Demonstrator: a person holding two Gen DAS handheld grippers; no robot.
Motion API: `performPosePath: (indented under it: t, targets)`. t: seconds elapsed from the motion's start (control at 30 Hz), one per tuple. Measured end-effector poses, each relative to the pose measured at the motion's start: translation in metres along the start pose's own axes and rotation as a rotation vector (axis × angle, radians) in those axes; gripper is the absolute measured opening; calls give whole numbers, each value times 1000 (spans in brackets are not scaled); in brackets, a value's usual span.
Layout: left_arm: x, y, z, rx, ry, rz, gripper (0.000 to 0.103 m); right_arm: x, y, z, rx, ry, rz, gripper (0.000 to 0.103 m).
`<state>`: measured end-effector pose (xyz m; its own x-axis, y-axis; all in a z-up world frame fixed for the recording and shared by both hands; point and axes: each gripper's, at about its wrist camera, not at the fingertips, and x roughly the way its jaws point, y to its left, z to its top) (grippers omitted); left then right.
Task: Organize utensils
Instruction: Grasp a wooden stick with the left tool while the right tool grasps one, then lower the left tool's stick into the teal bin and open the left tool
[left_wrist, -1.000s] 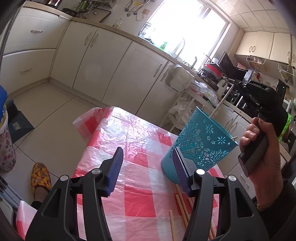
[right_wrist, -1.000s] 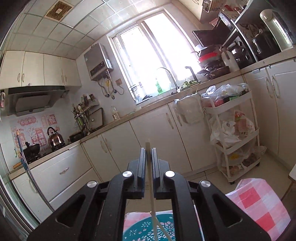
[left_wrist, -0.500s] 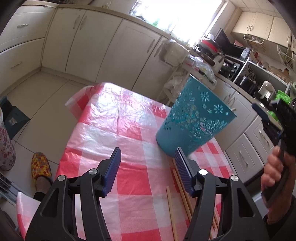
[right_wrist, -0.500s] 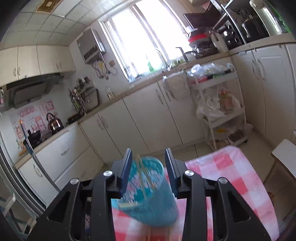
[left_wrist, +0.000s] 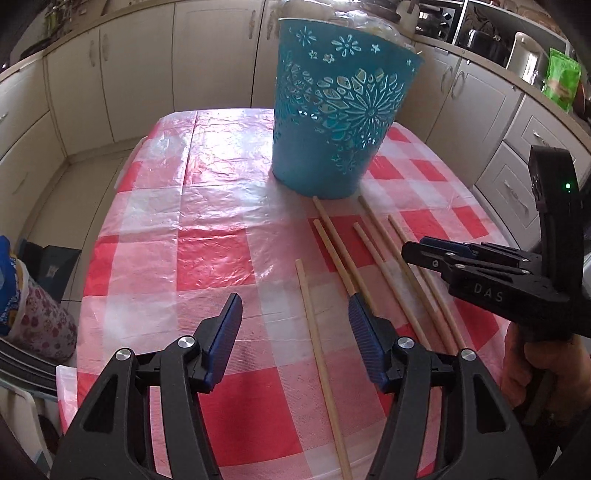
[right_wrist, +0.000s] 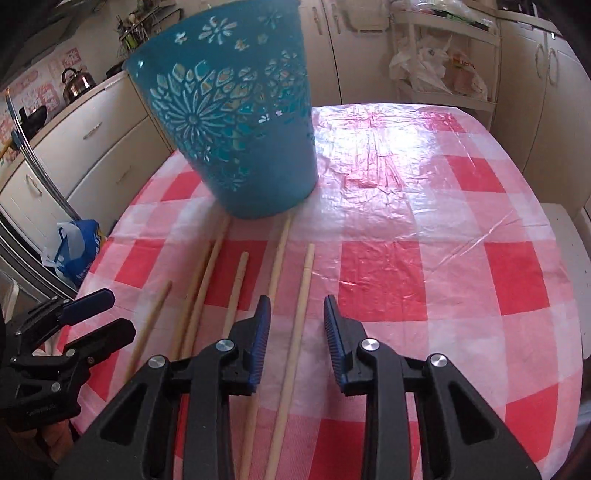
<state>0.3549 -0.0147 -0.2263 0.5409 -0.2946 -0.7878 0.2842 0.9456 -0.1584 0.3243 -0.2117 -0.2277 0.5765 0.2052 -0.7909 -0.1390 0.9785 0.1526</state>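
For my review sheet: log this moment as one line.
left gripper: open, empty | right gripper: open, jaws just closing, astride one chopstick | teal basket: upright on table | loose chopsticks: several

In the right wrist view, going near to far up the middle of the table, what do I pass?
Right gripper, jaws open astride a chopstick lying on the checked tablecloth → more chopsticks fanned just left → the teal cut-out basket → the white cabinets beyond the table.
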Motion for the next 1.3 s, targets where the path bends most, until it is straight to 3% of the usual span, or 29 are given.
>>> performPosePath:
  t: [0.07, 0.13, 0.17, 0.23, 0.27, 0.43, 0.6, 0.67, 0.7, 0.8, 0.93, 1.03, 1.17, 1.3]
  targets:
    - [7, 1, 1, -4, 20, 6, 54, -1, 4, 1, -43, -4, -36, 28]
    - [10, 0, 0, 8, 18, 25, 46, 0, 2, -2, -73, 10, -60, 8]
    - [11, -2, 0, 25, 16, 40, 41, -2, -2, -4, -78, 4, -69, 7]
    - [13, -3, 1, 37, 17, 38, 13, -6, -9, -8, -82, 3, -70, 6]
    - [14, -3, 2, 38, 20, 28, 8, -8, -14, -8, -68, 6, -60, 6]
    - [14, -3, 7, 30, 36, 20, 5, -11, -38, -4, -5, 35, 1, 6]
    - [17, -4, 9, 30, 81, 47, 7, -6, -24, 3, -111, 54, -30, 16]
    - [19, -11, 10, 63, 92, 83, 7, -5, -14, 3, -165, 58, -60, 15]
    - [19, -13, 10, 76, 91, 96, 7, -5, -14, 3, -154, 64, -46, 8]
    - [19, -13, 12, 73, 88, 87, 5, -8, -27, 2, -48, 60, 16, 6]
    - [2, -14, 16, 69, 16, 102, 5, -23, -52, -7, 115, -34, 159, 6]
    - [-14, -15, 23, 65, -60, 121, 5, -34, -59, -13, 165, -113, 210, 6]
    - [-43, -17, 40, 53, -203, 106, 5, -44, -64, -15, 203, -184, 232, 6]
    - [-77, -20, 60, 40, -367, 41, 5, -47, -70, -15, 243, -209, 238, 6]
